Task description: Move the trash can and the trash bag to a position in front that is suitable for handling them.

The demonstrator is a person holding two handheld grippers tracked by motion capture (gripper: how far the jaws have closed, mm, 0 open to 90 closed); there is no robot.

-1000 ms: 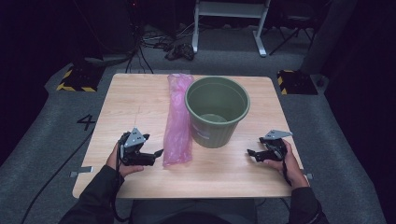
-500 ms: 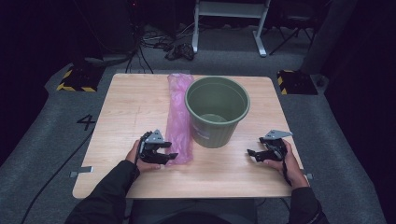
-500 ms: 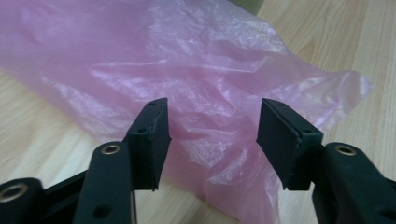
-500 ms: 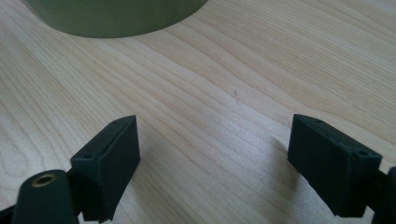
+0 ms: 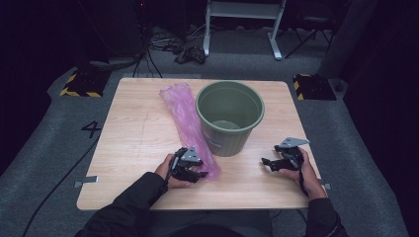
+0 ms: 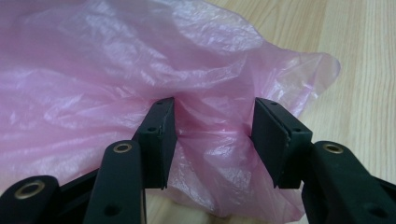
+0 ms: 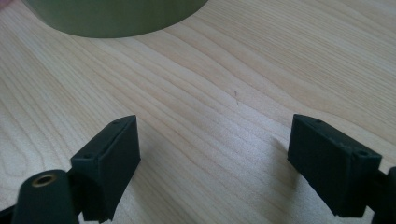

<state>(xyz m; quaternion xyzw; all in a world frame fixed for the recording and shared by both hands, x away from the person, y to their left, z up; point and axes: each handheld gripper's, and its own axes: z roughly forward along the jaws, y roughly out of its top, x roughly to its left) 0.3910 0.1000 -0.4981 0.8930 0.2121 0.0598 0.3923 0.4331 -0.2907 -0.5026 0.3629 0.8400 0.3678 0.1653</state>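
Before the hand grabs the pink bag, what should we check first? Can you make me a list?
1. Left gripper open around a fold of the pink plastic bag: ok.
2. Bag film between the fingers: ok.
3. Fingers squeezed shut on the bag: not ok, a gap remains.
4. Green bin upright, mouth open: ok.
5. Right gripper open, holding nothing, over bare table: ok.
6. Which end of the bag opens: cannot tell.

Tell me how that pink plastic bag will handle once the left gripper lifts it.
The pink bag is thin, crinkled film, so it will probably droop limply. It looks light for its length. A fold sits between the left hand-held gripper's jaws; smooth film may slip.
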